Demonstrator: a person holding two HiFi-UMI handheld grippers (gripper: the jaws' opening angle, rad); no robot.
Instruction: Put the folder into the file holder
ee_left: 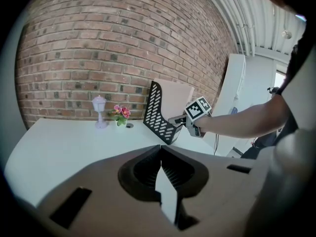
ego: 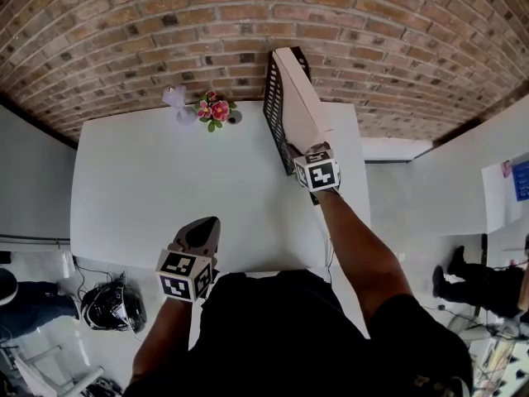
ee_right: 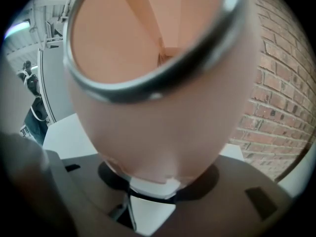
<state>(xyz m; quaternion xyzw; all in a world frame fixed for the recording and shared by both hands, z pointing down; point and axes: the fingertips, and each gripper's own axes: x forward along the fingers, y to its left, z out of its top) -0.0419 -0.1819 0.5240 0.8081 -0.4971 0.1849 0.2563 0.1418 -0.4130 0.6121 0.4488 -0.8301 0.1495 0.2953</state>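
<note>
A black mesh file holder (ego: 273, 114) (ee_left: 157, 113) stands at the back right of the white table (ego: 149, 188). A pale pink folder (ego: 299, 98) (ee_left: 176, 94) stands inside it, leaning toward the wall. My right gripper (ego: 299, 154) (ee_left: 180, 121) is at the folder's near lower end. In the right gripper view the folder's spine (ee_right: 163, 117) with its metal finger ring (ee_right: 148, 85) fills the picture, and its bottom edge sits between the right gripper's (ee_right: 155, 179) spread jaws without a visible squeeze. My left gripper (ego: 207, 223) (ee_left: 160, 149) hovers at the table's near edge, shut and empty.
A small white lamp figurine (ego: 176, 102) (ee_left: 99, 110) and a pot of pink flowers (ego: 213, 108) (ee_left: 121, 114) stand by the brick wall (ego: 149, 31), left of the holder. The table's right edge runs just beside the holder. A person (ego: 488, 284) stands on the floor at right.
</note>
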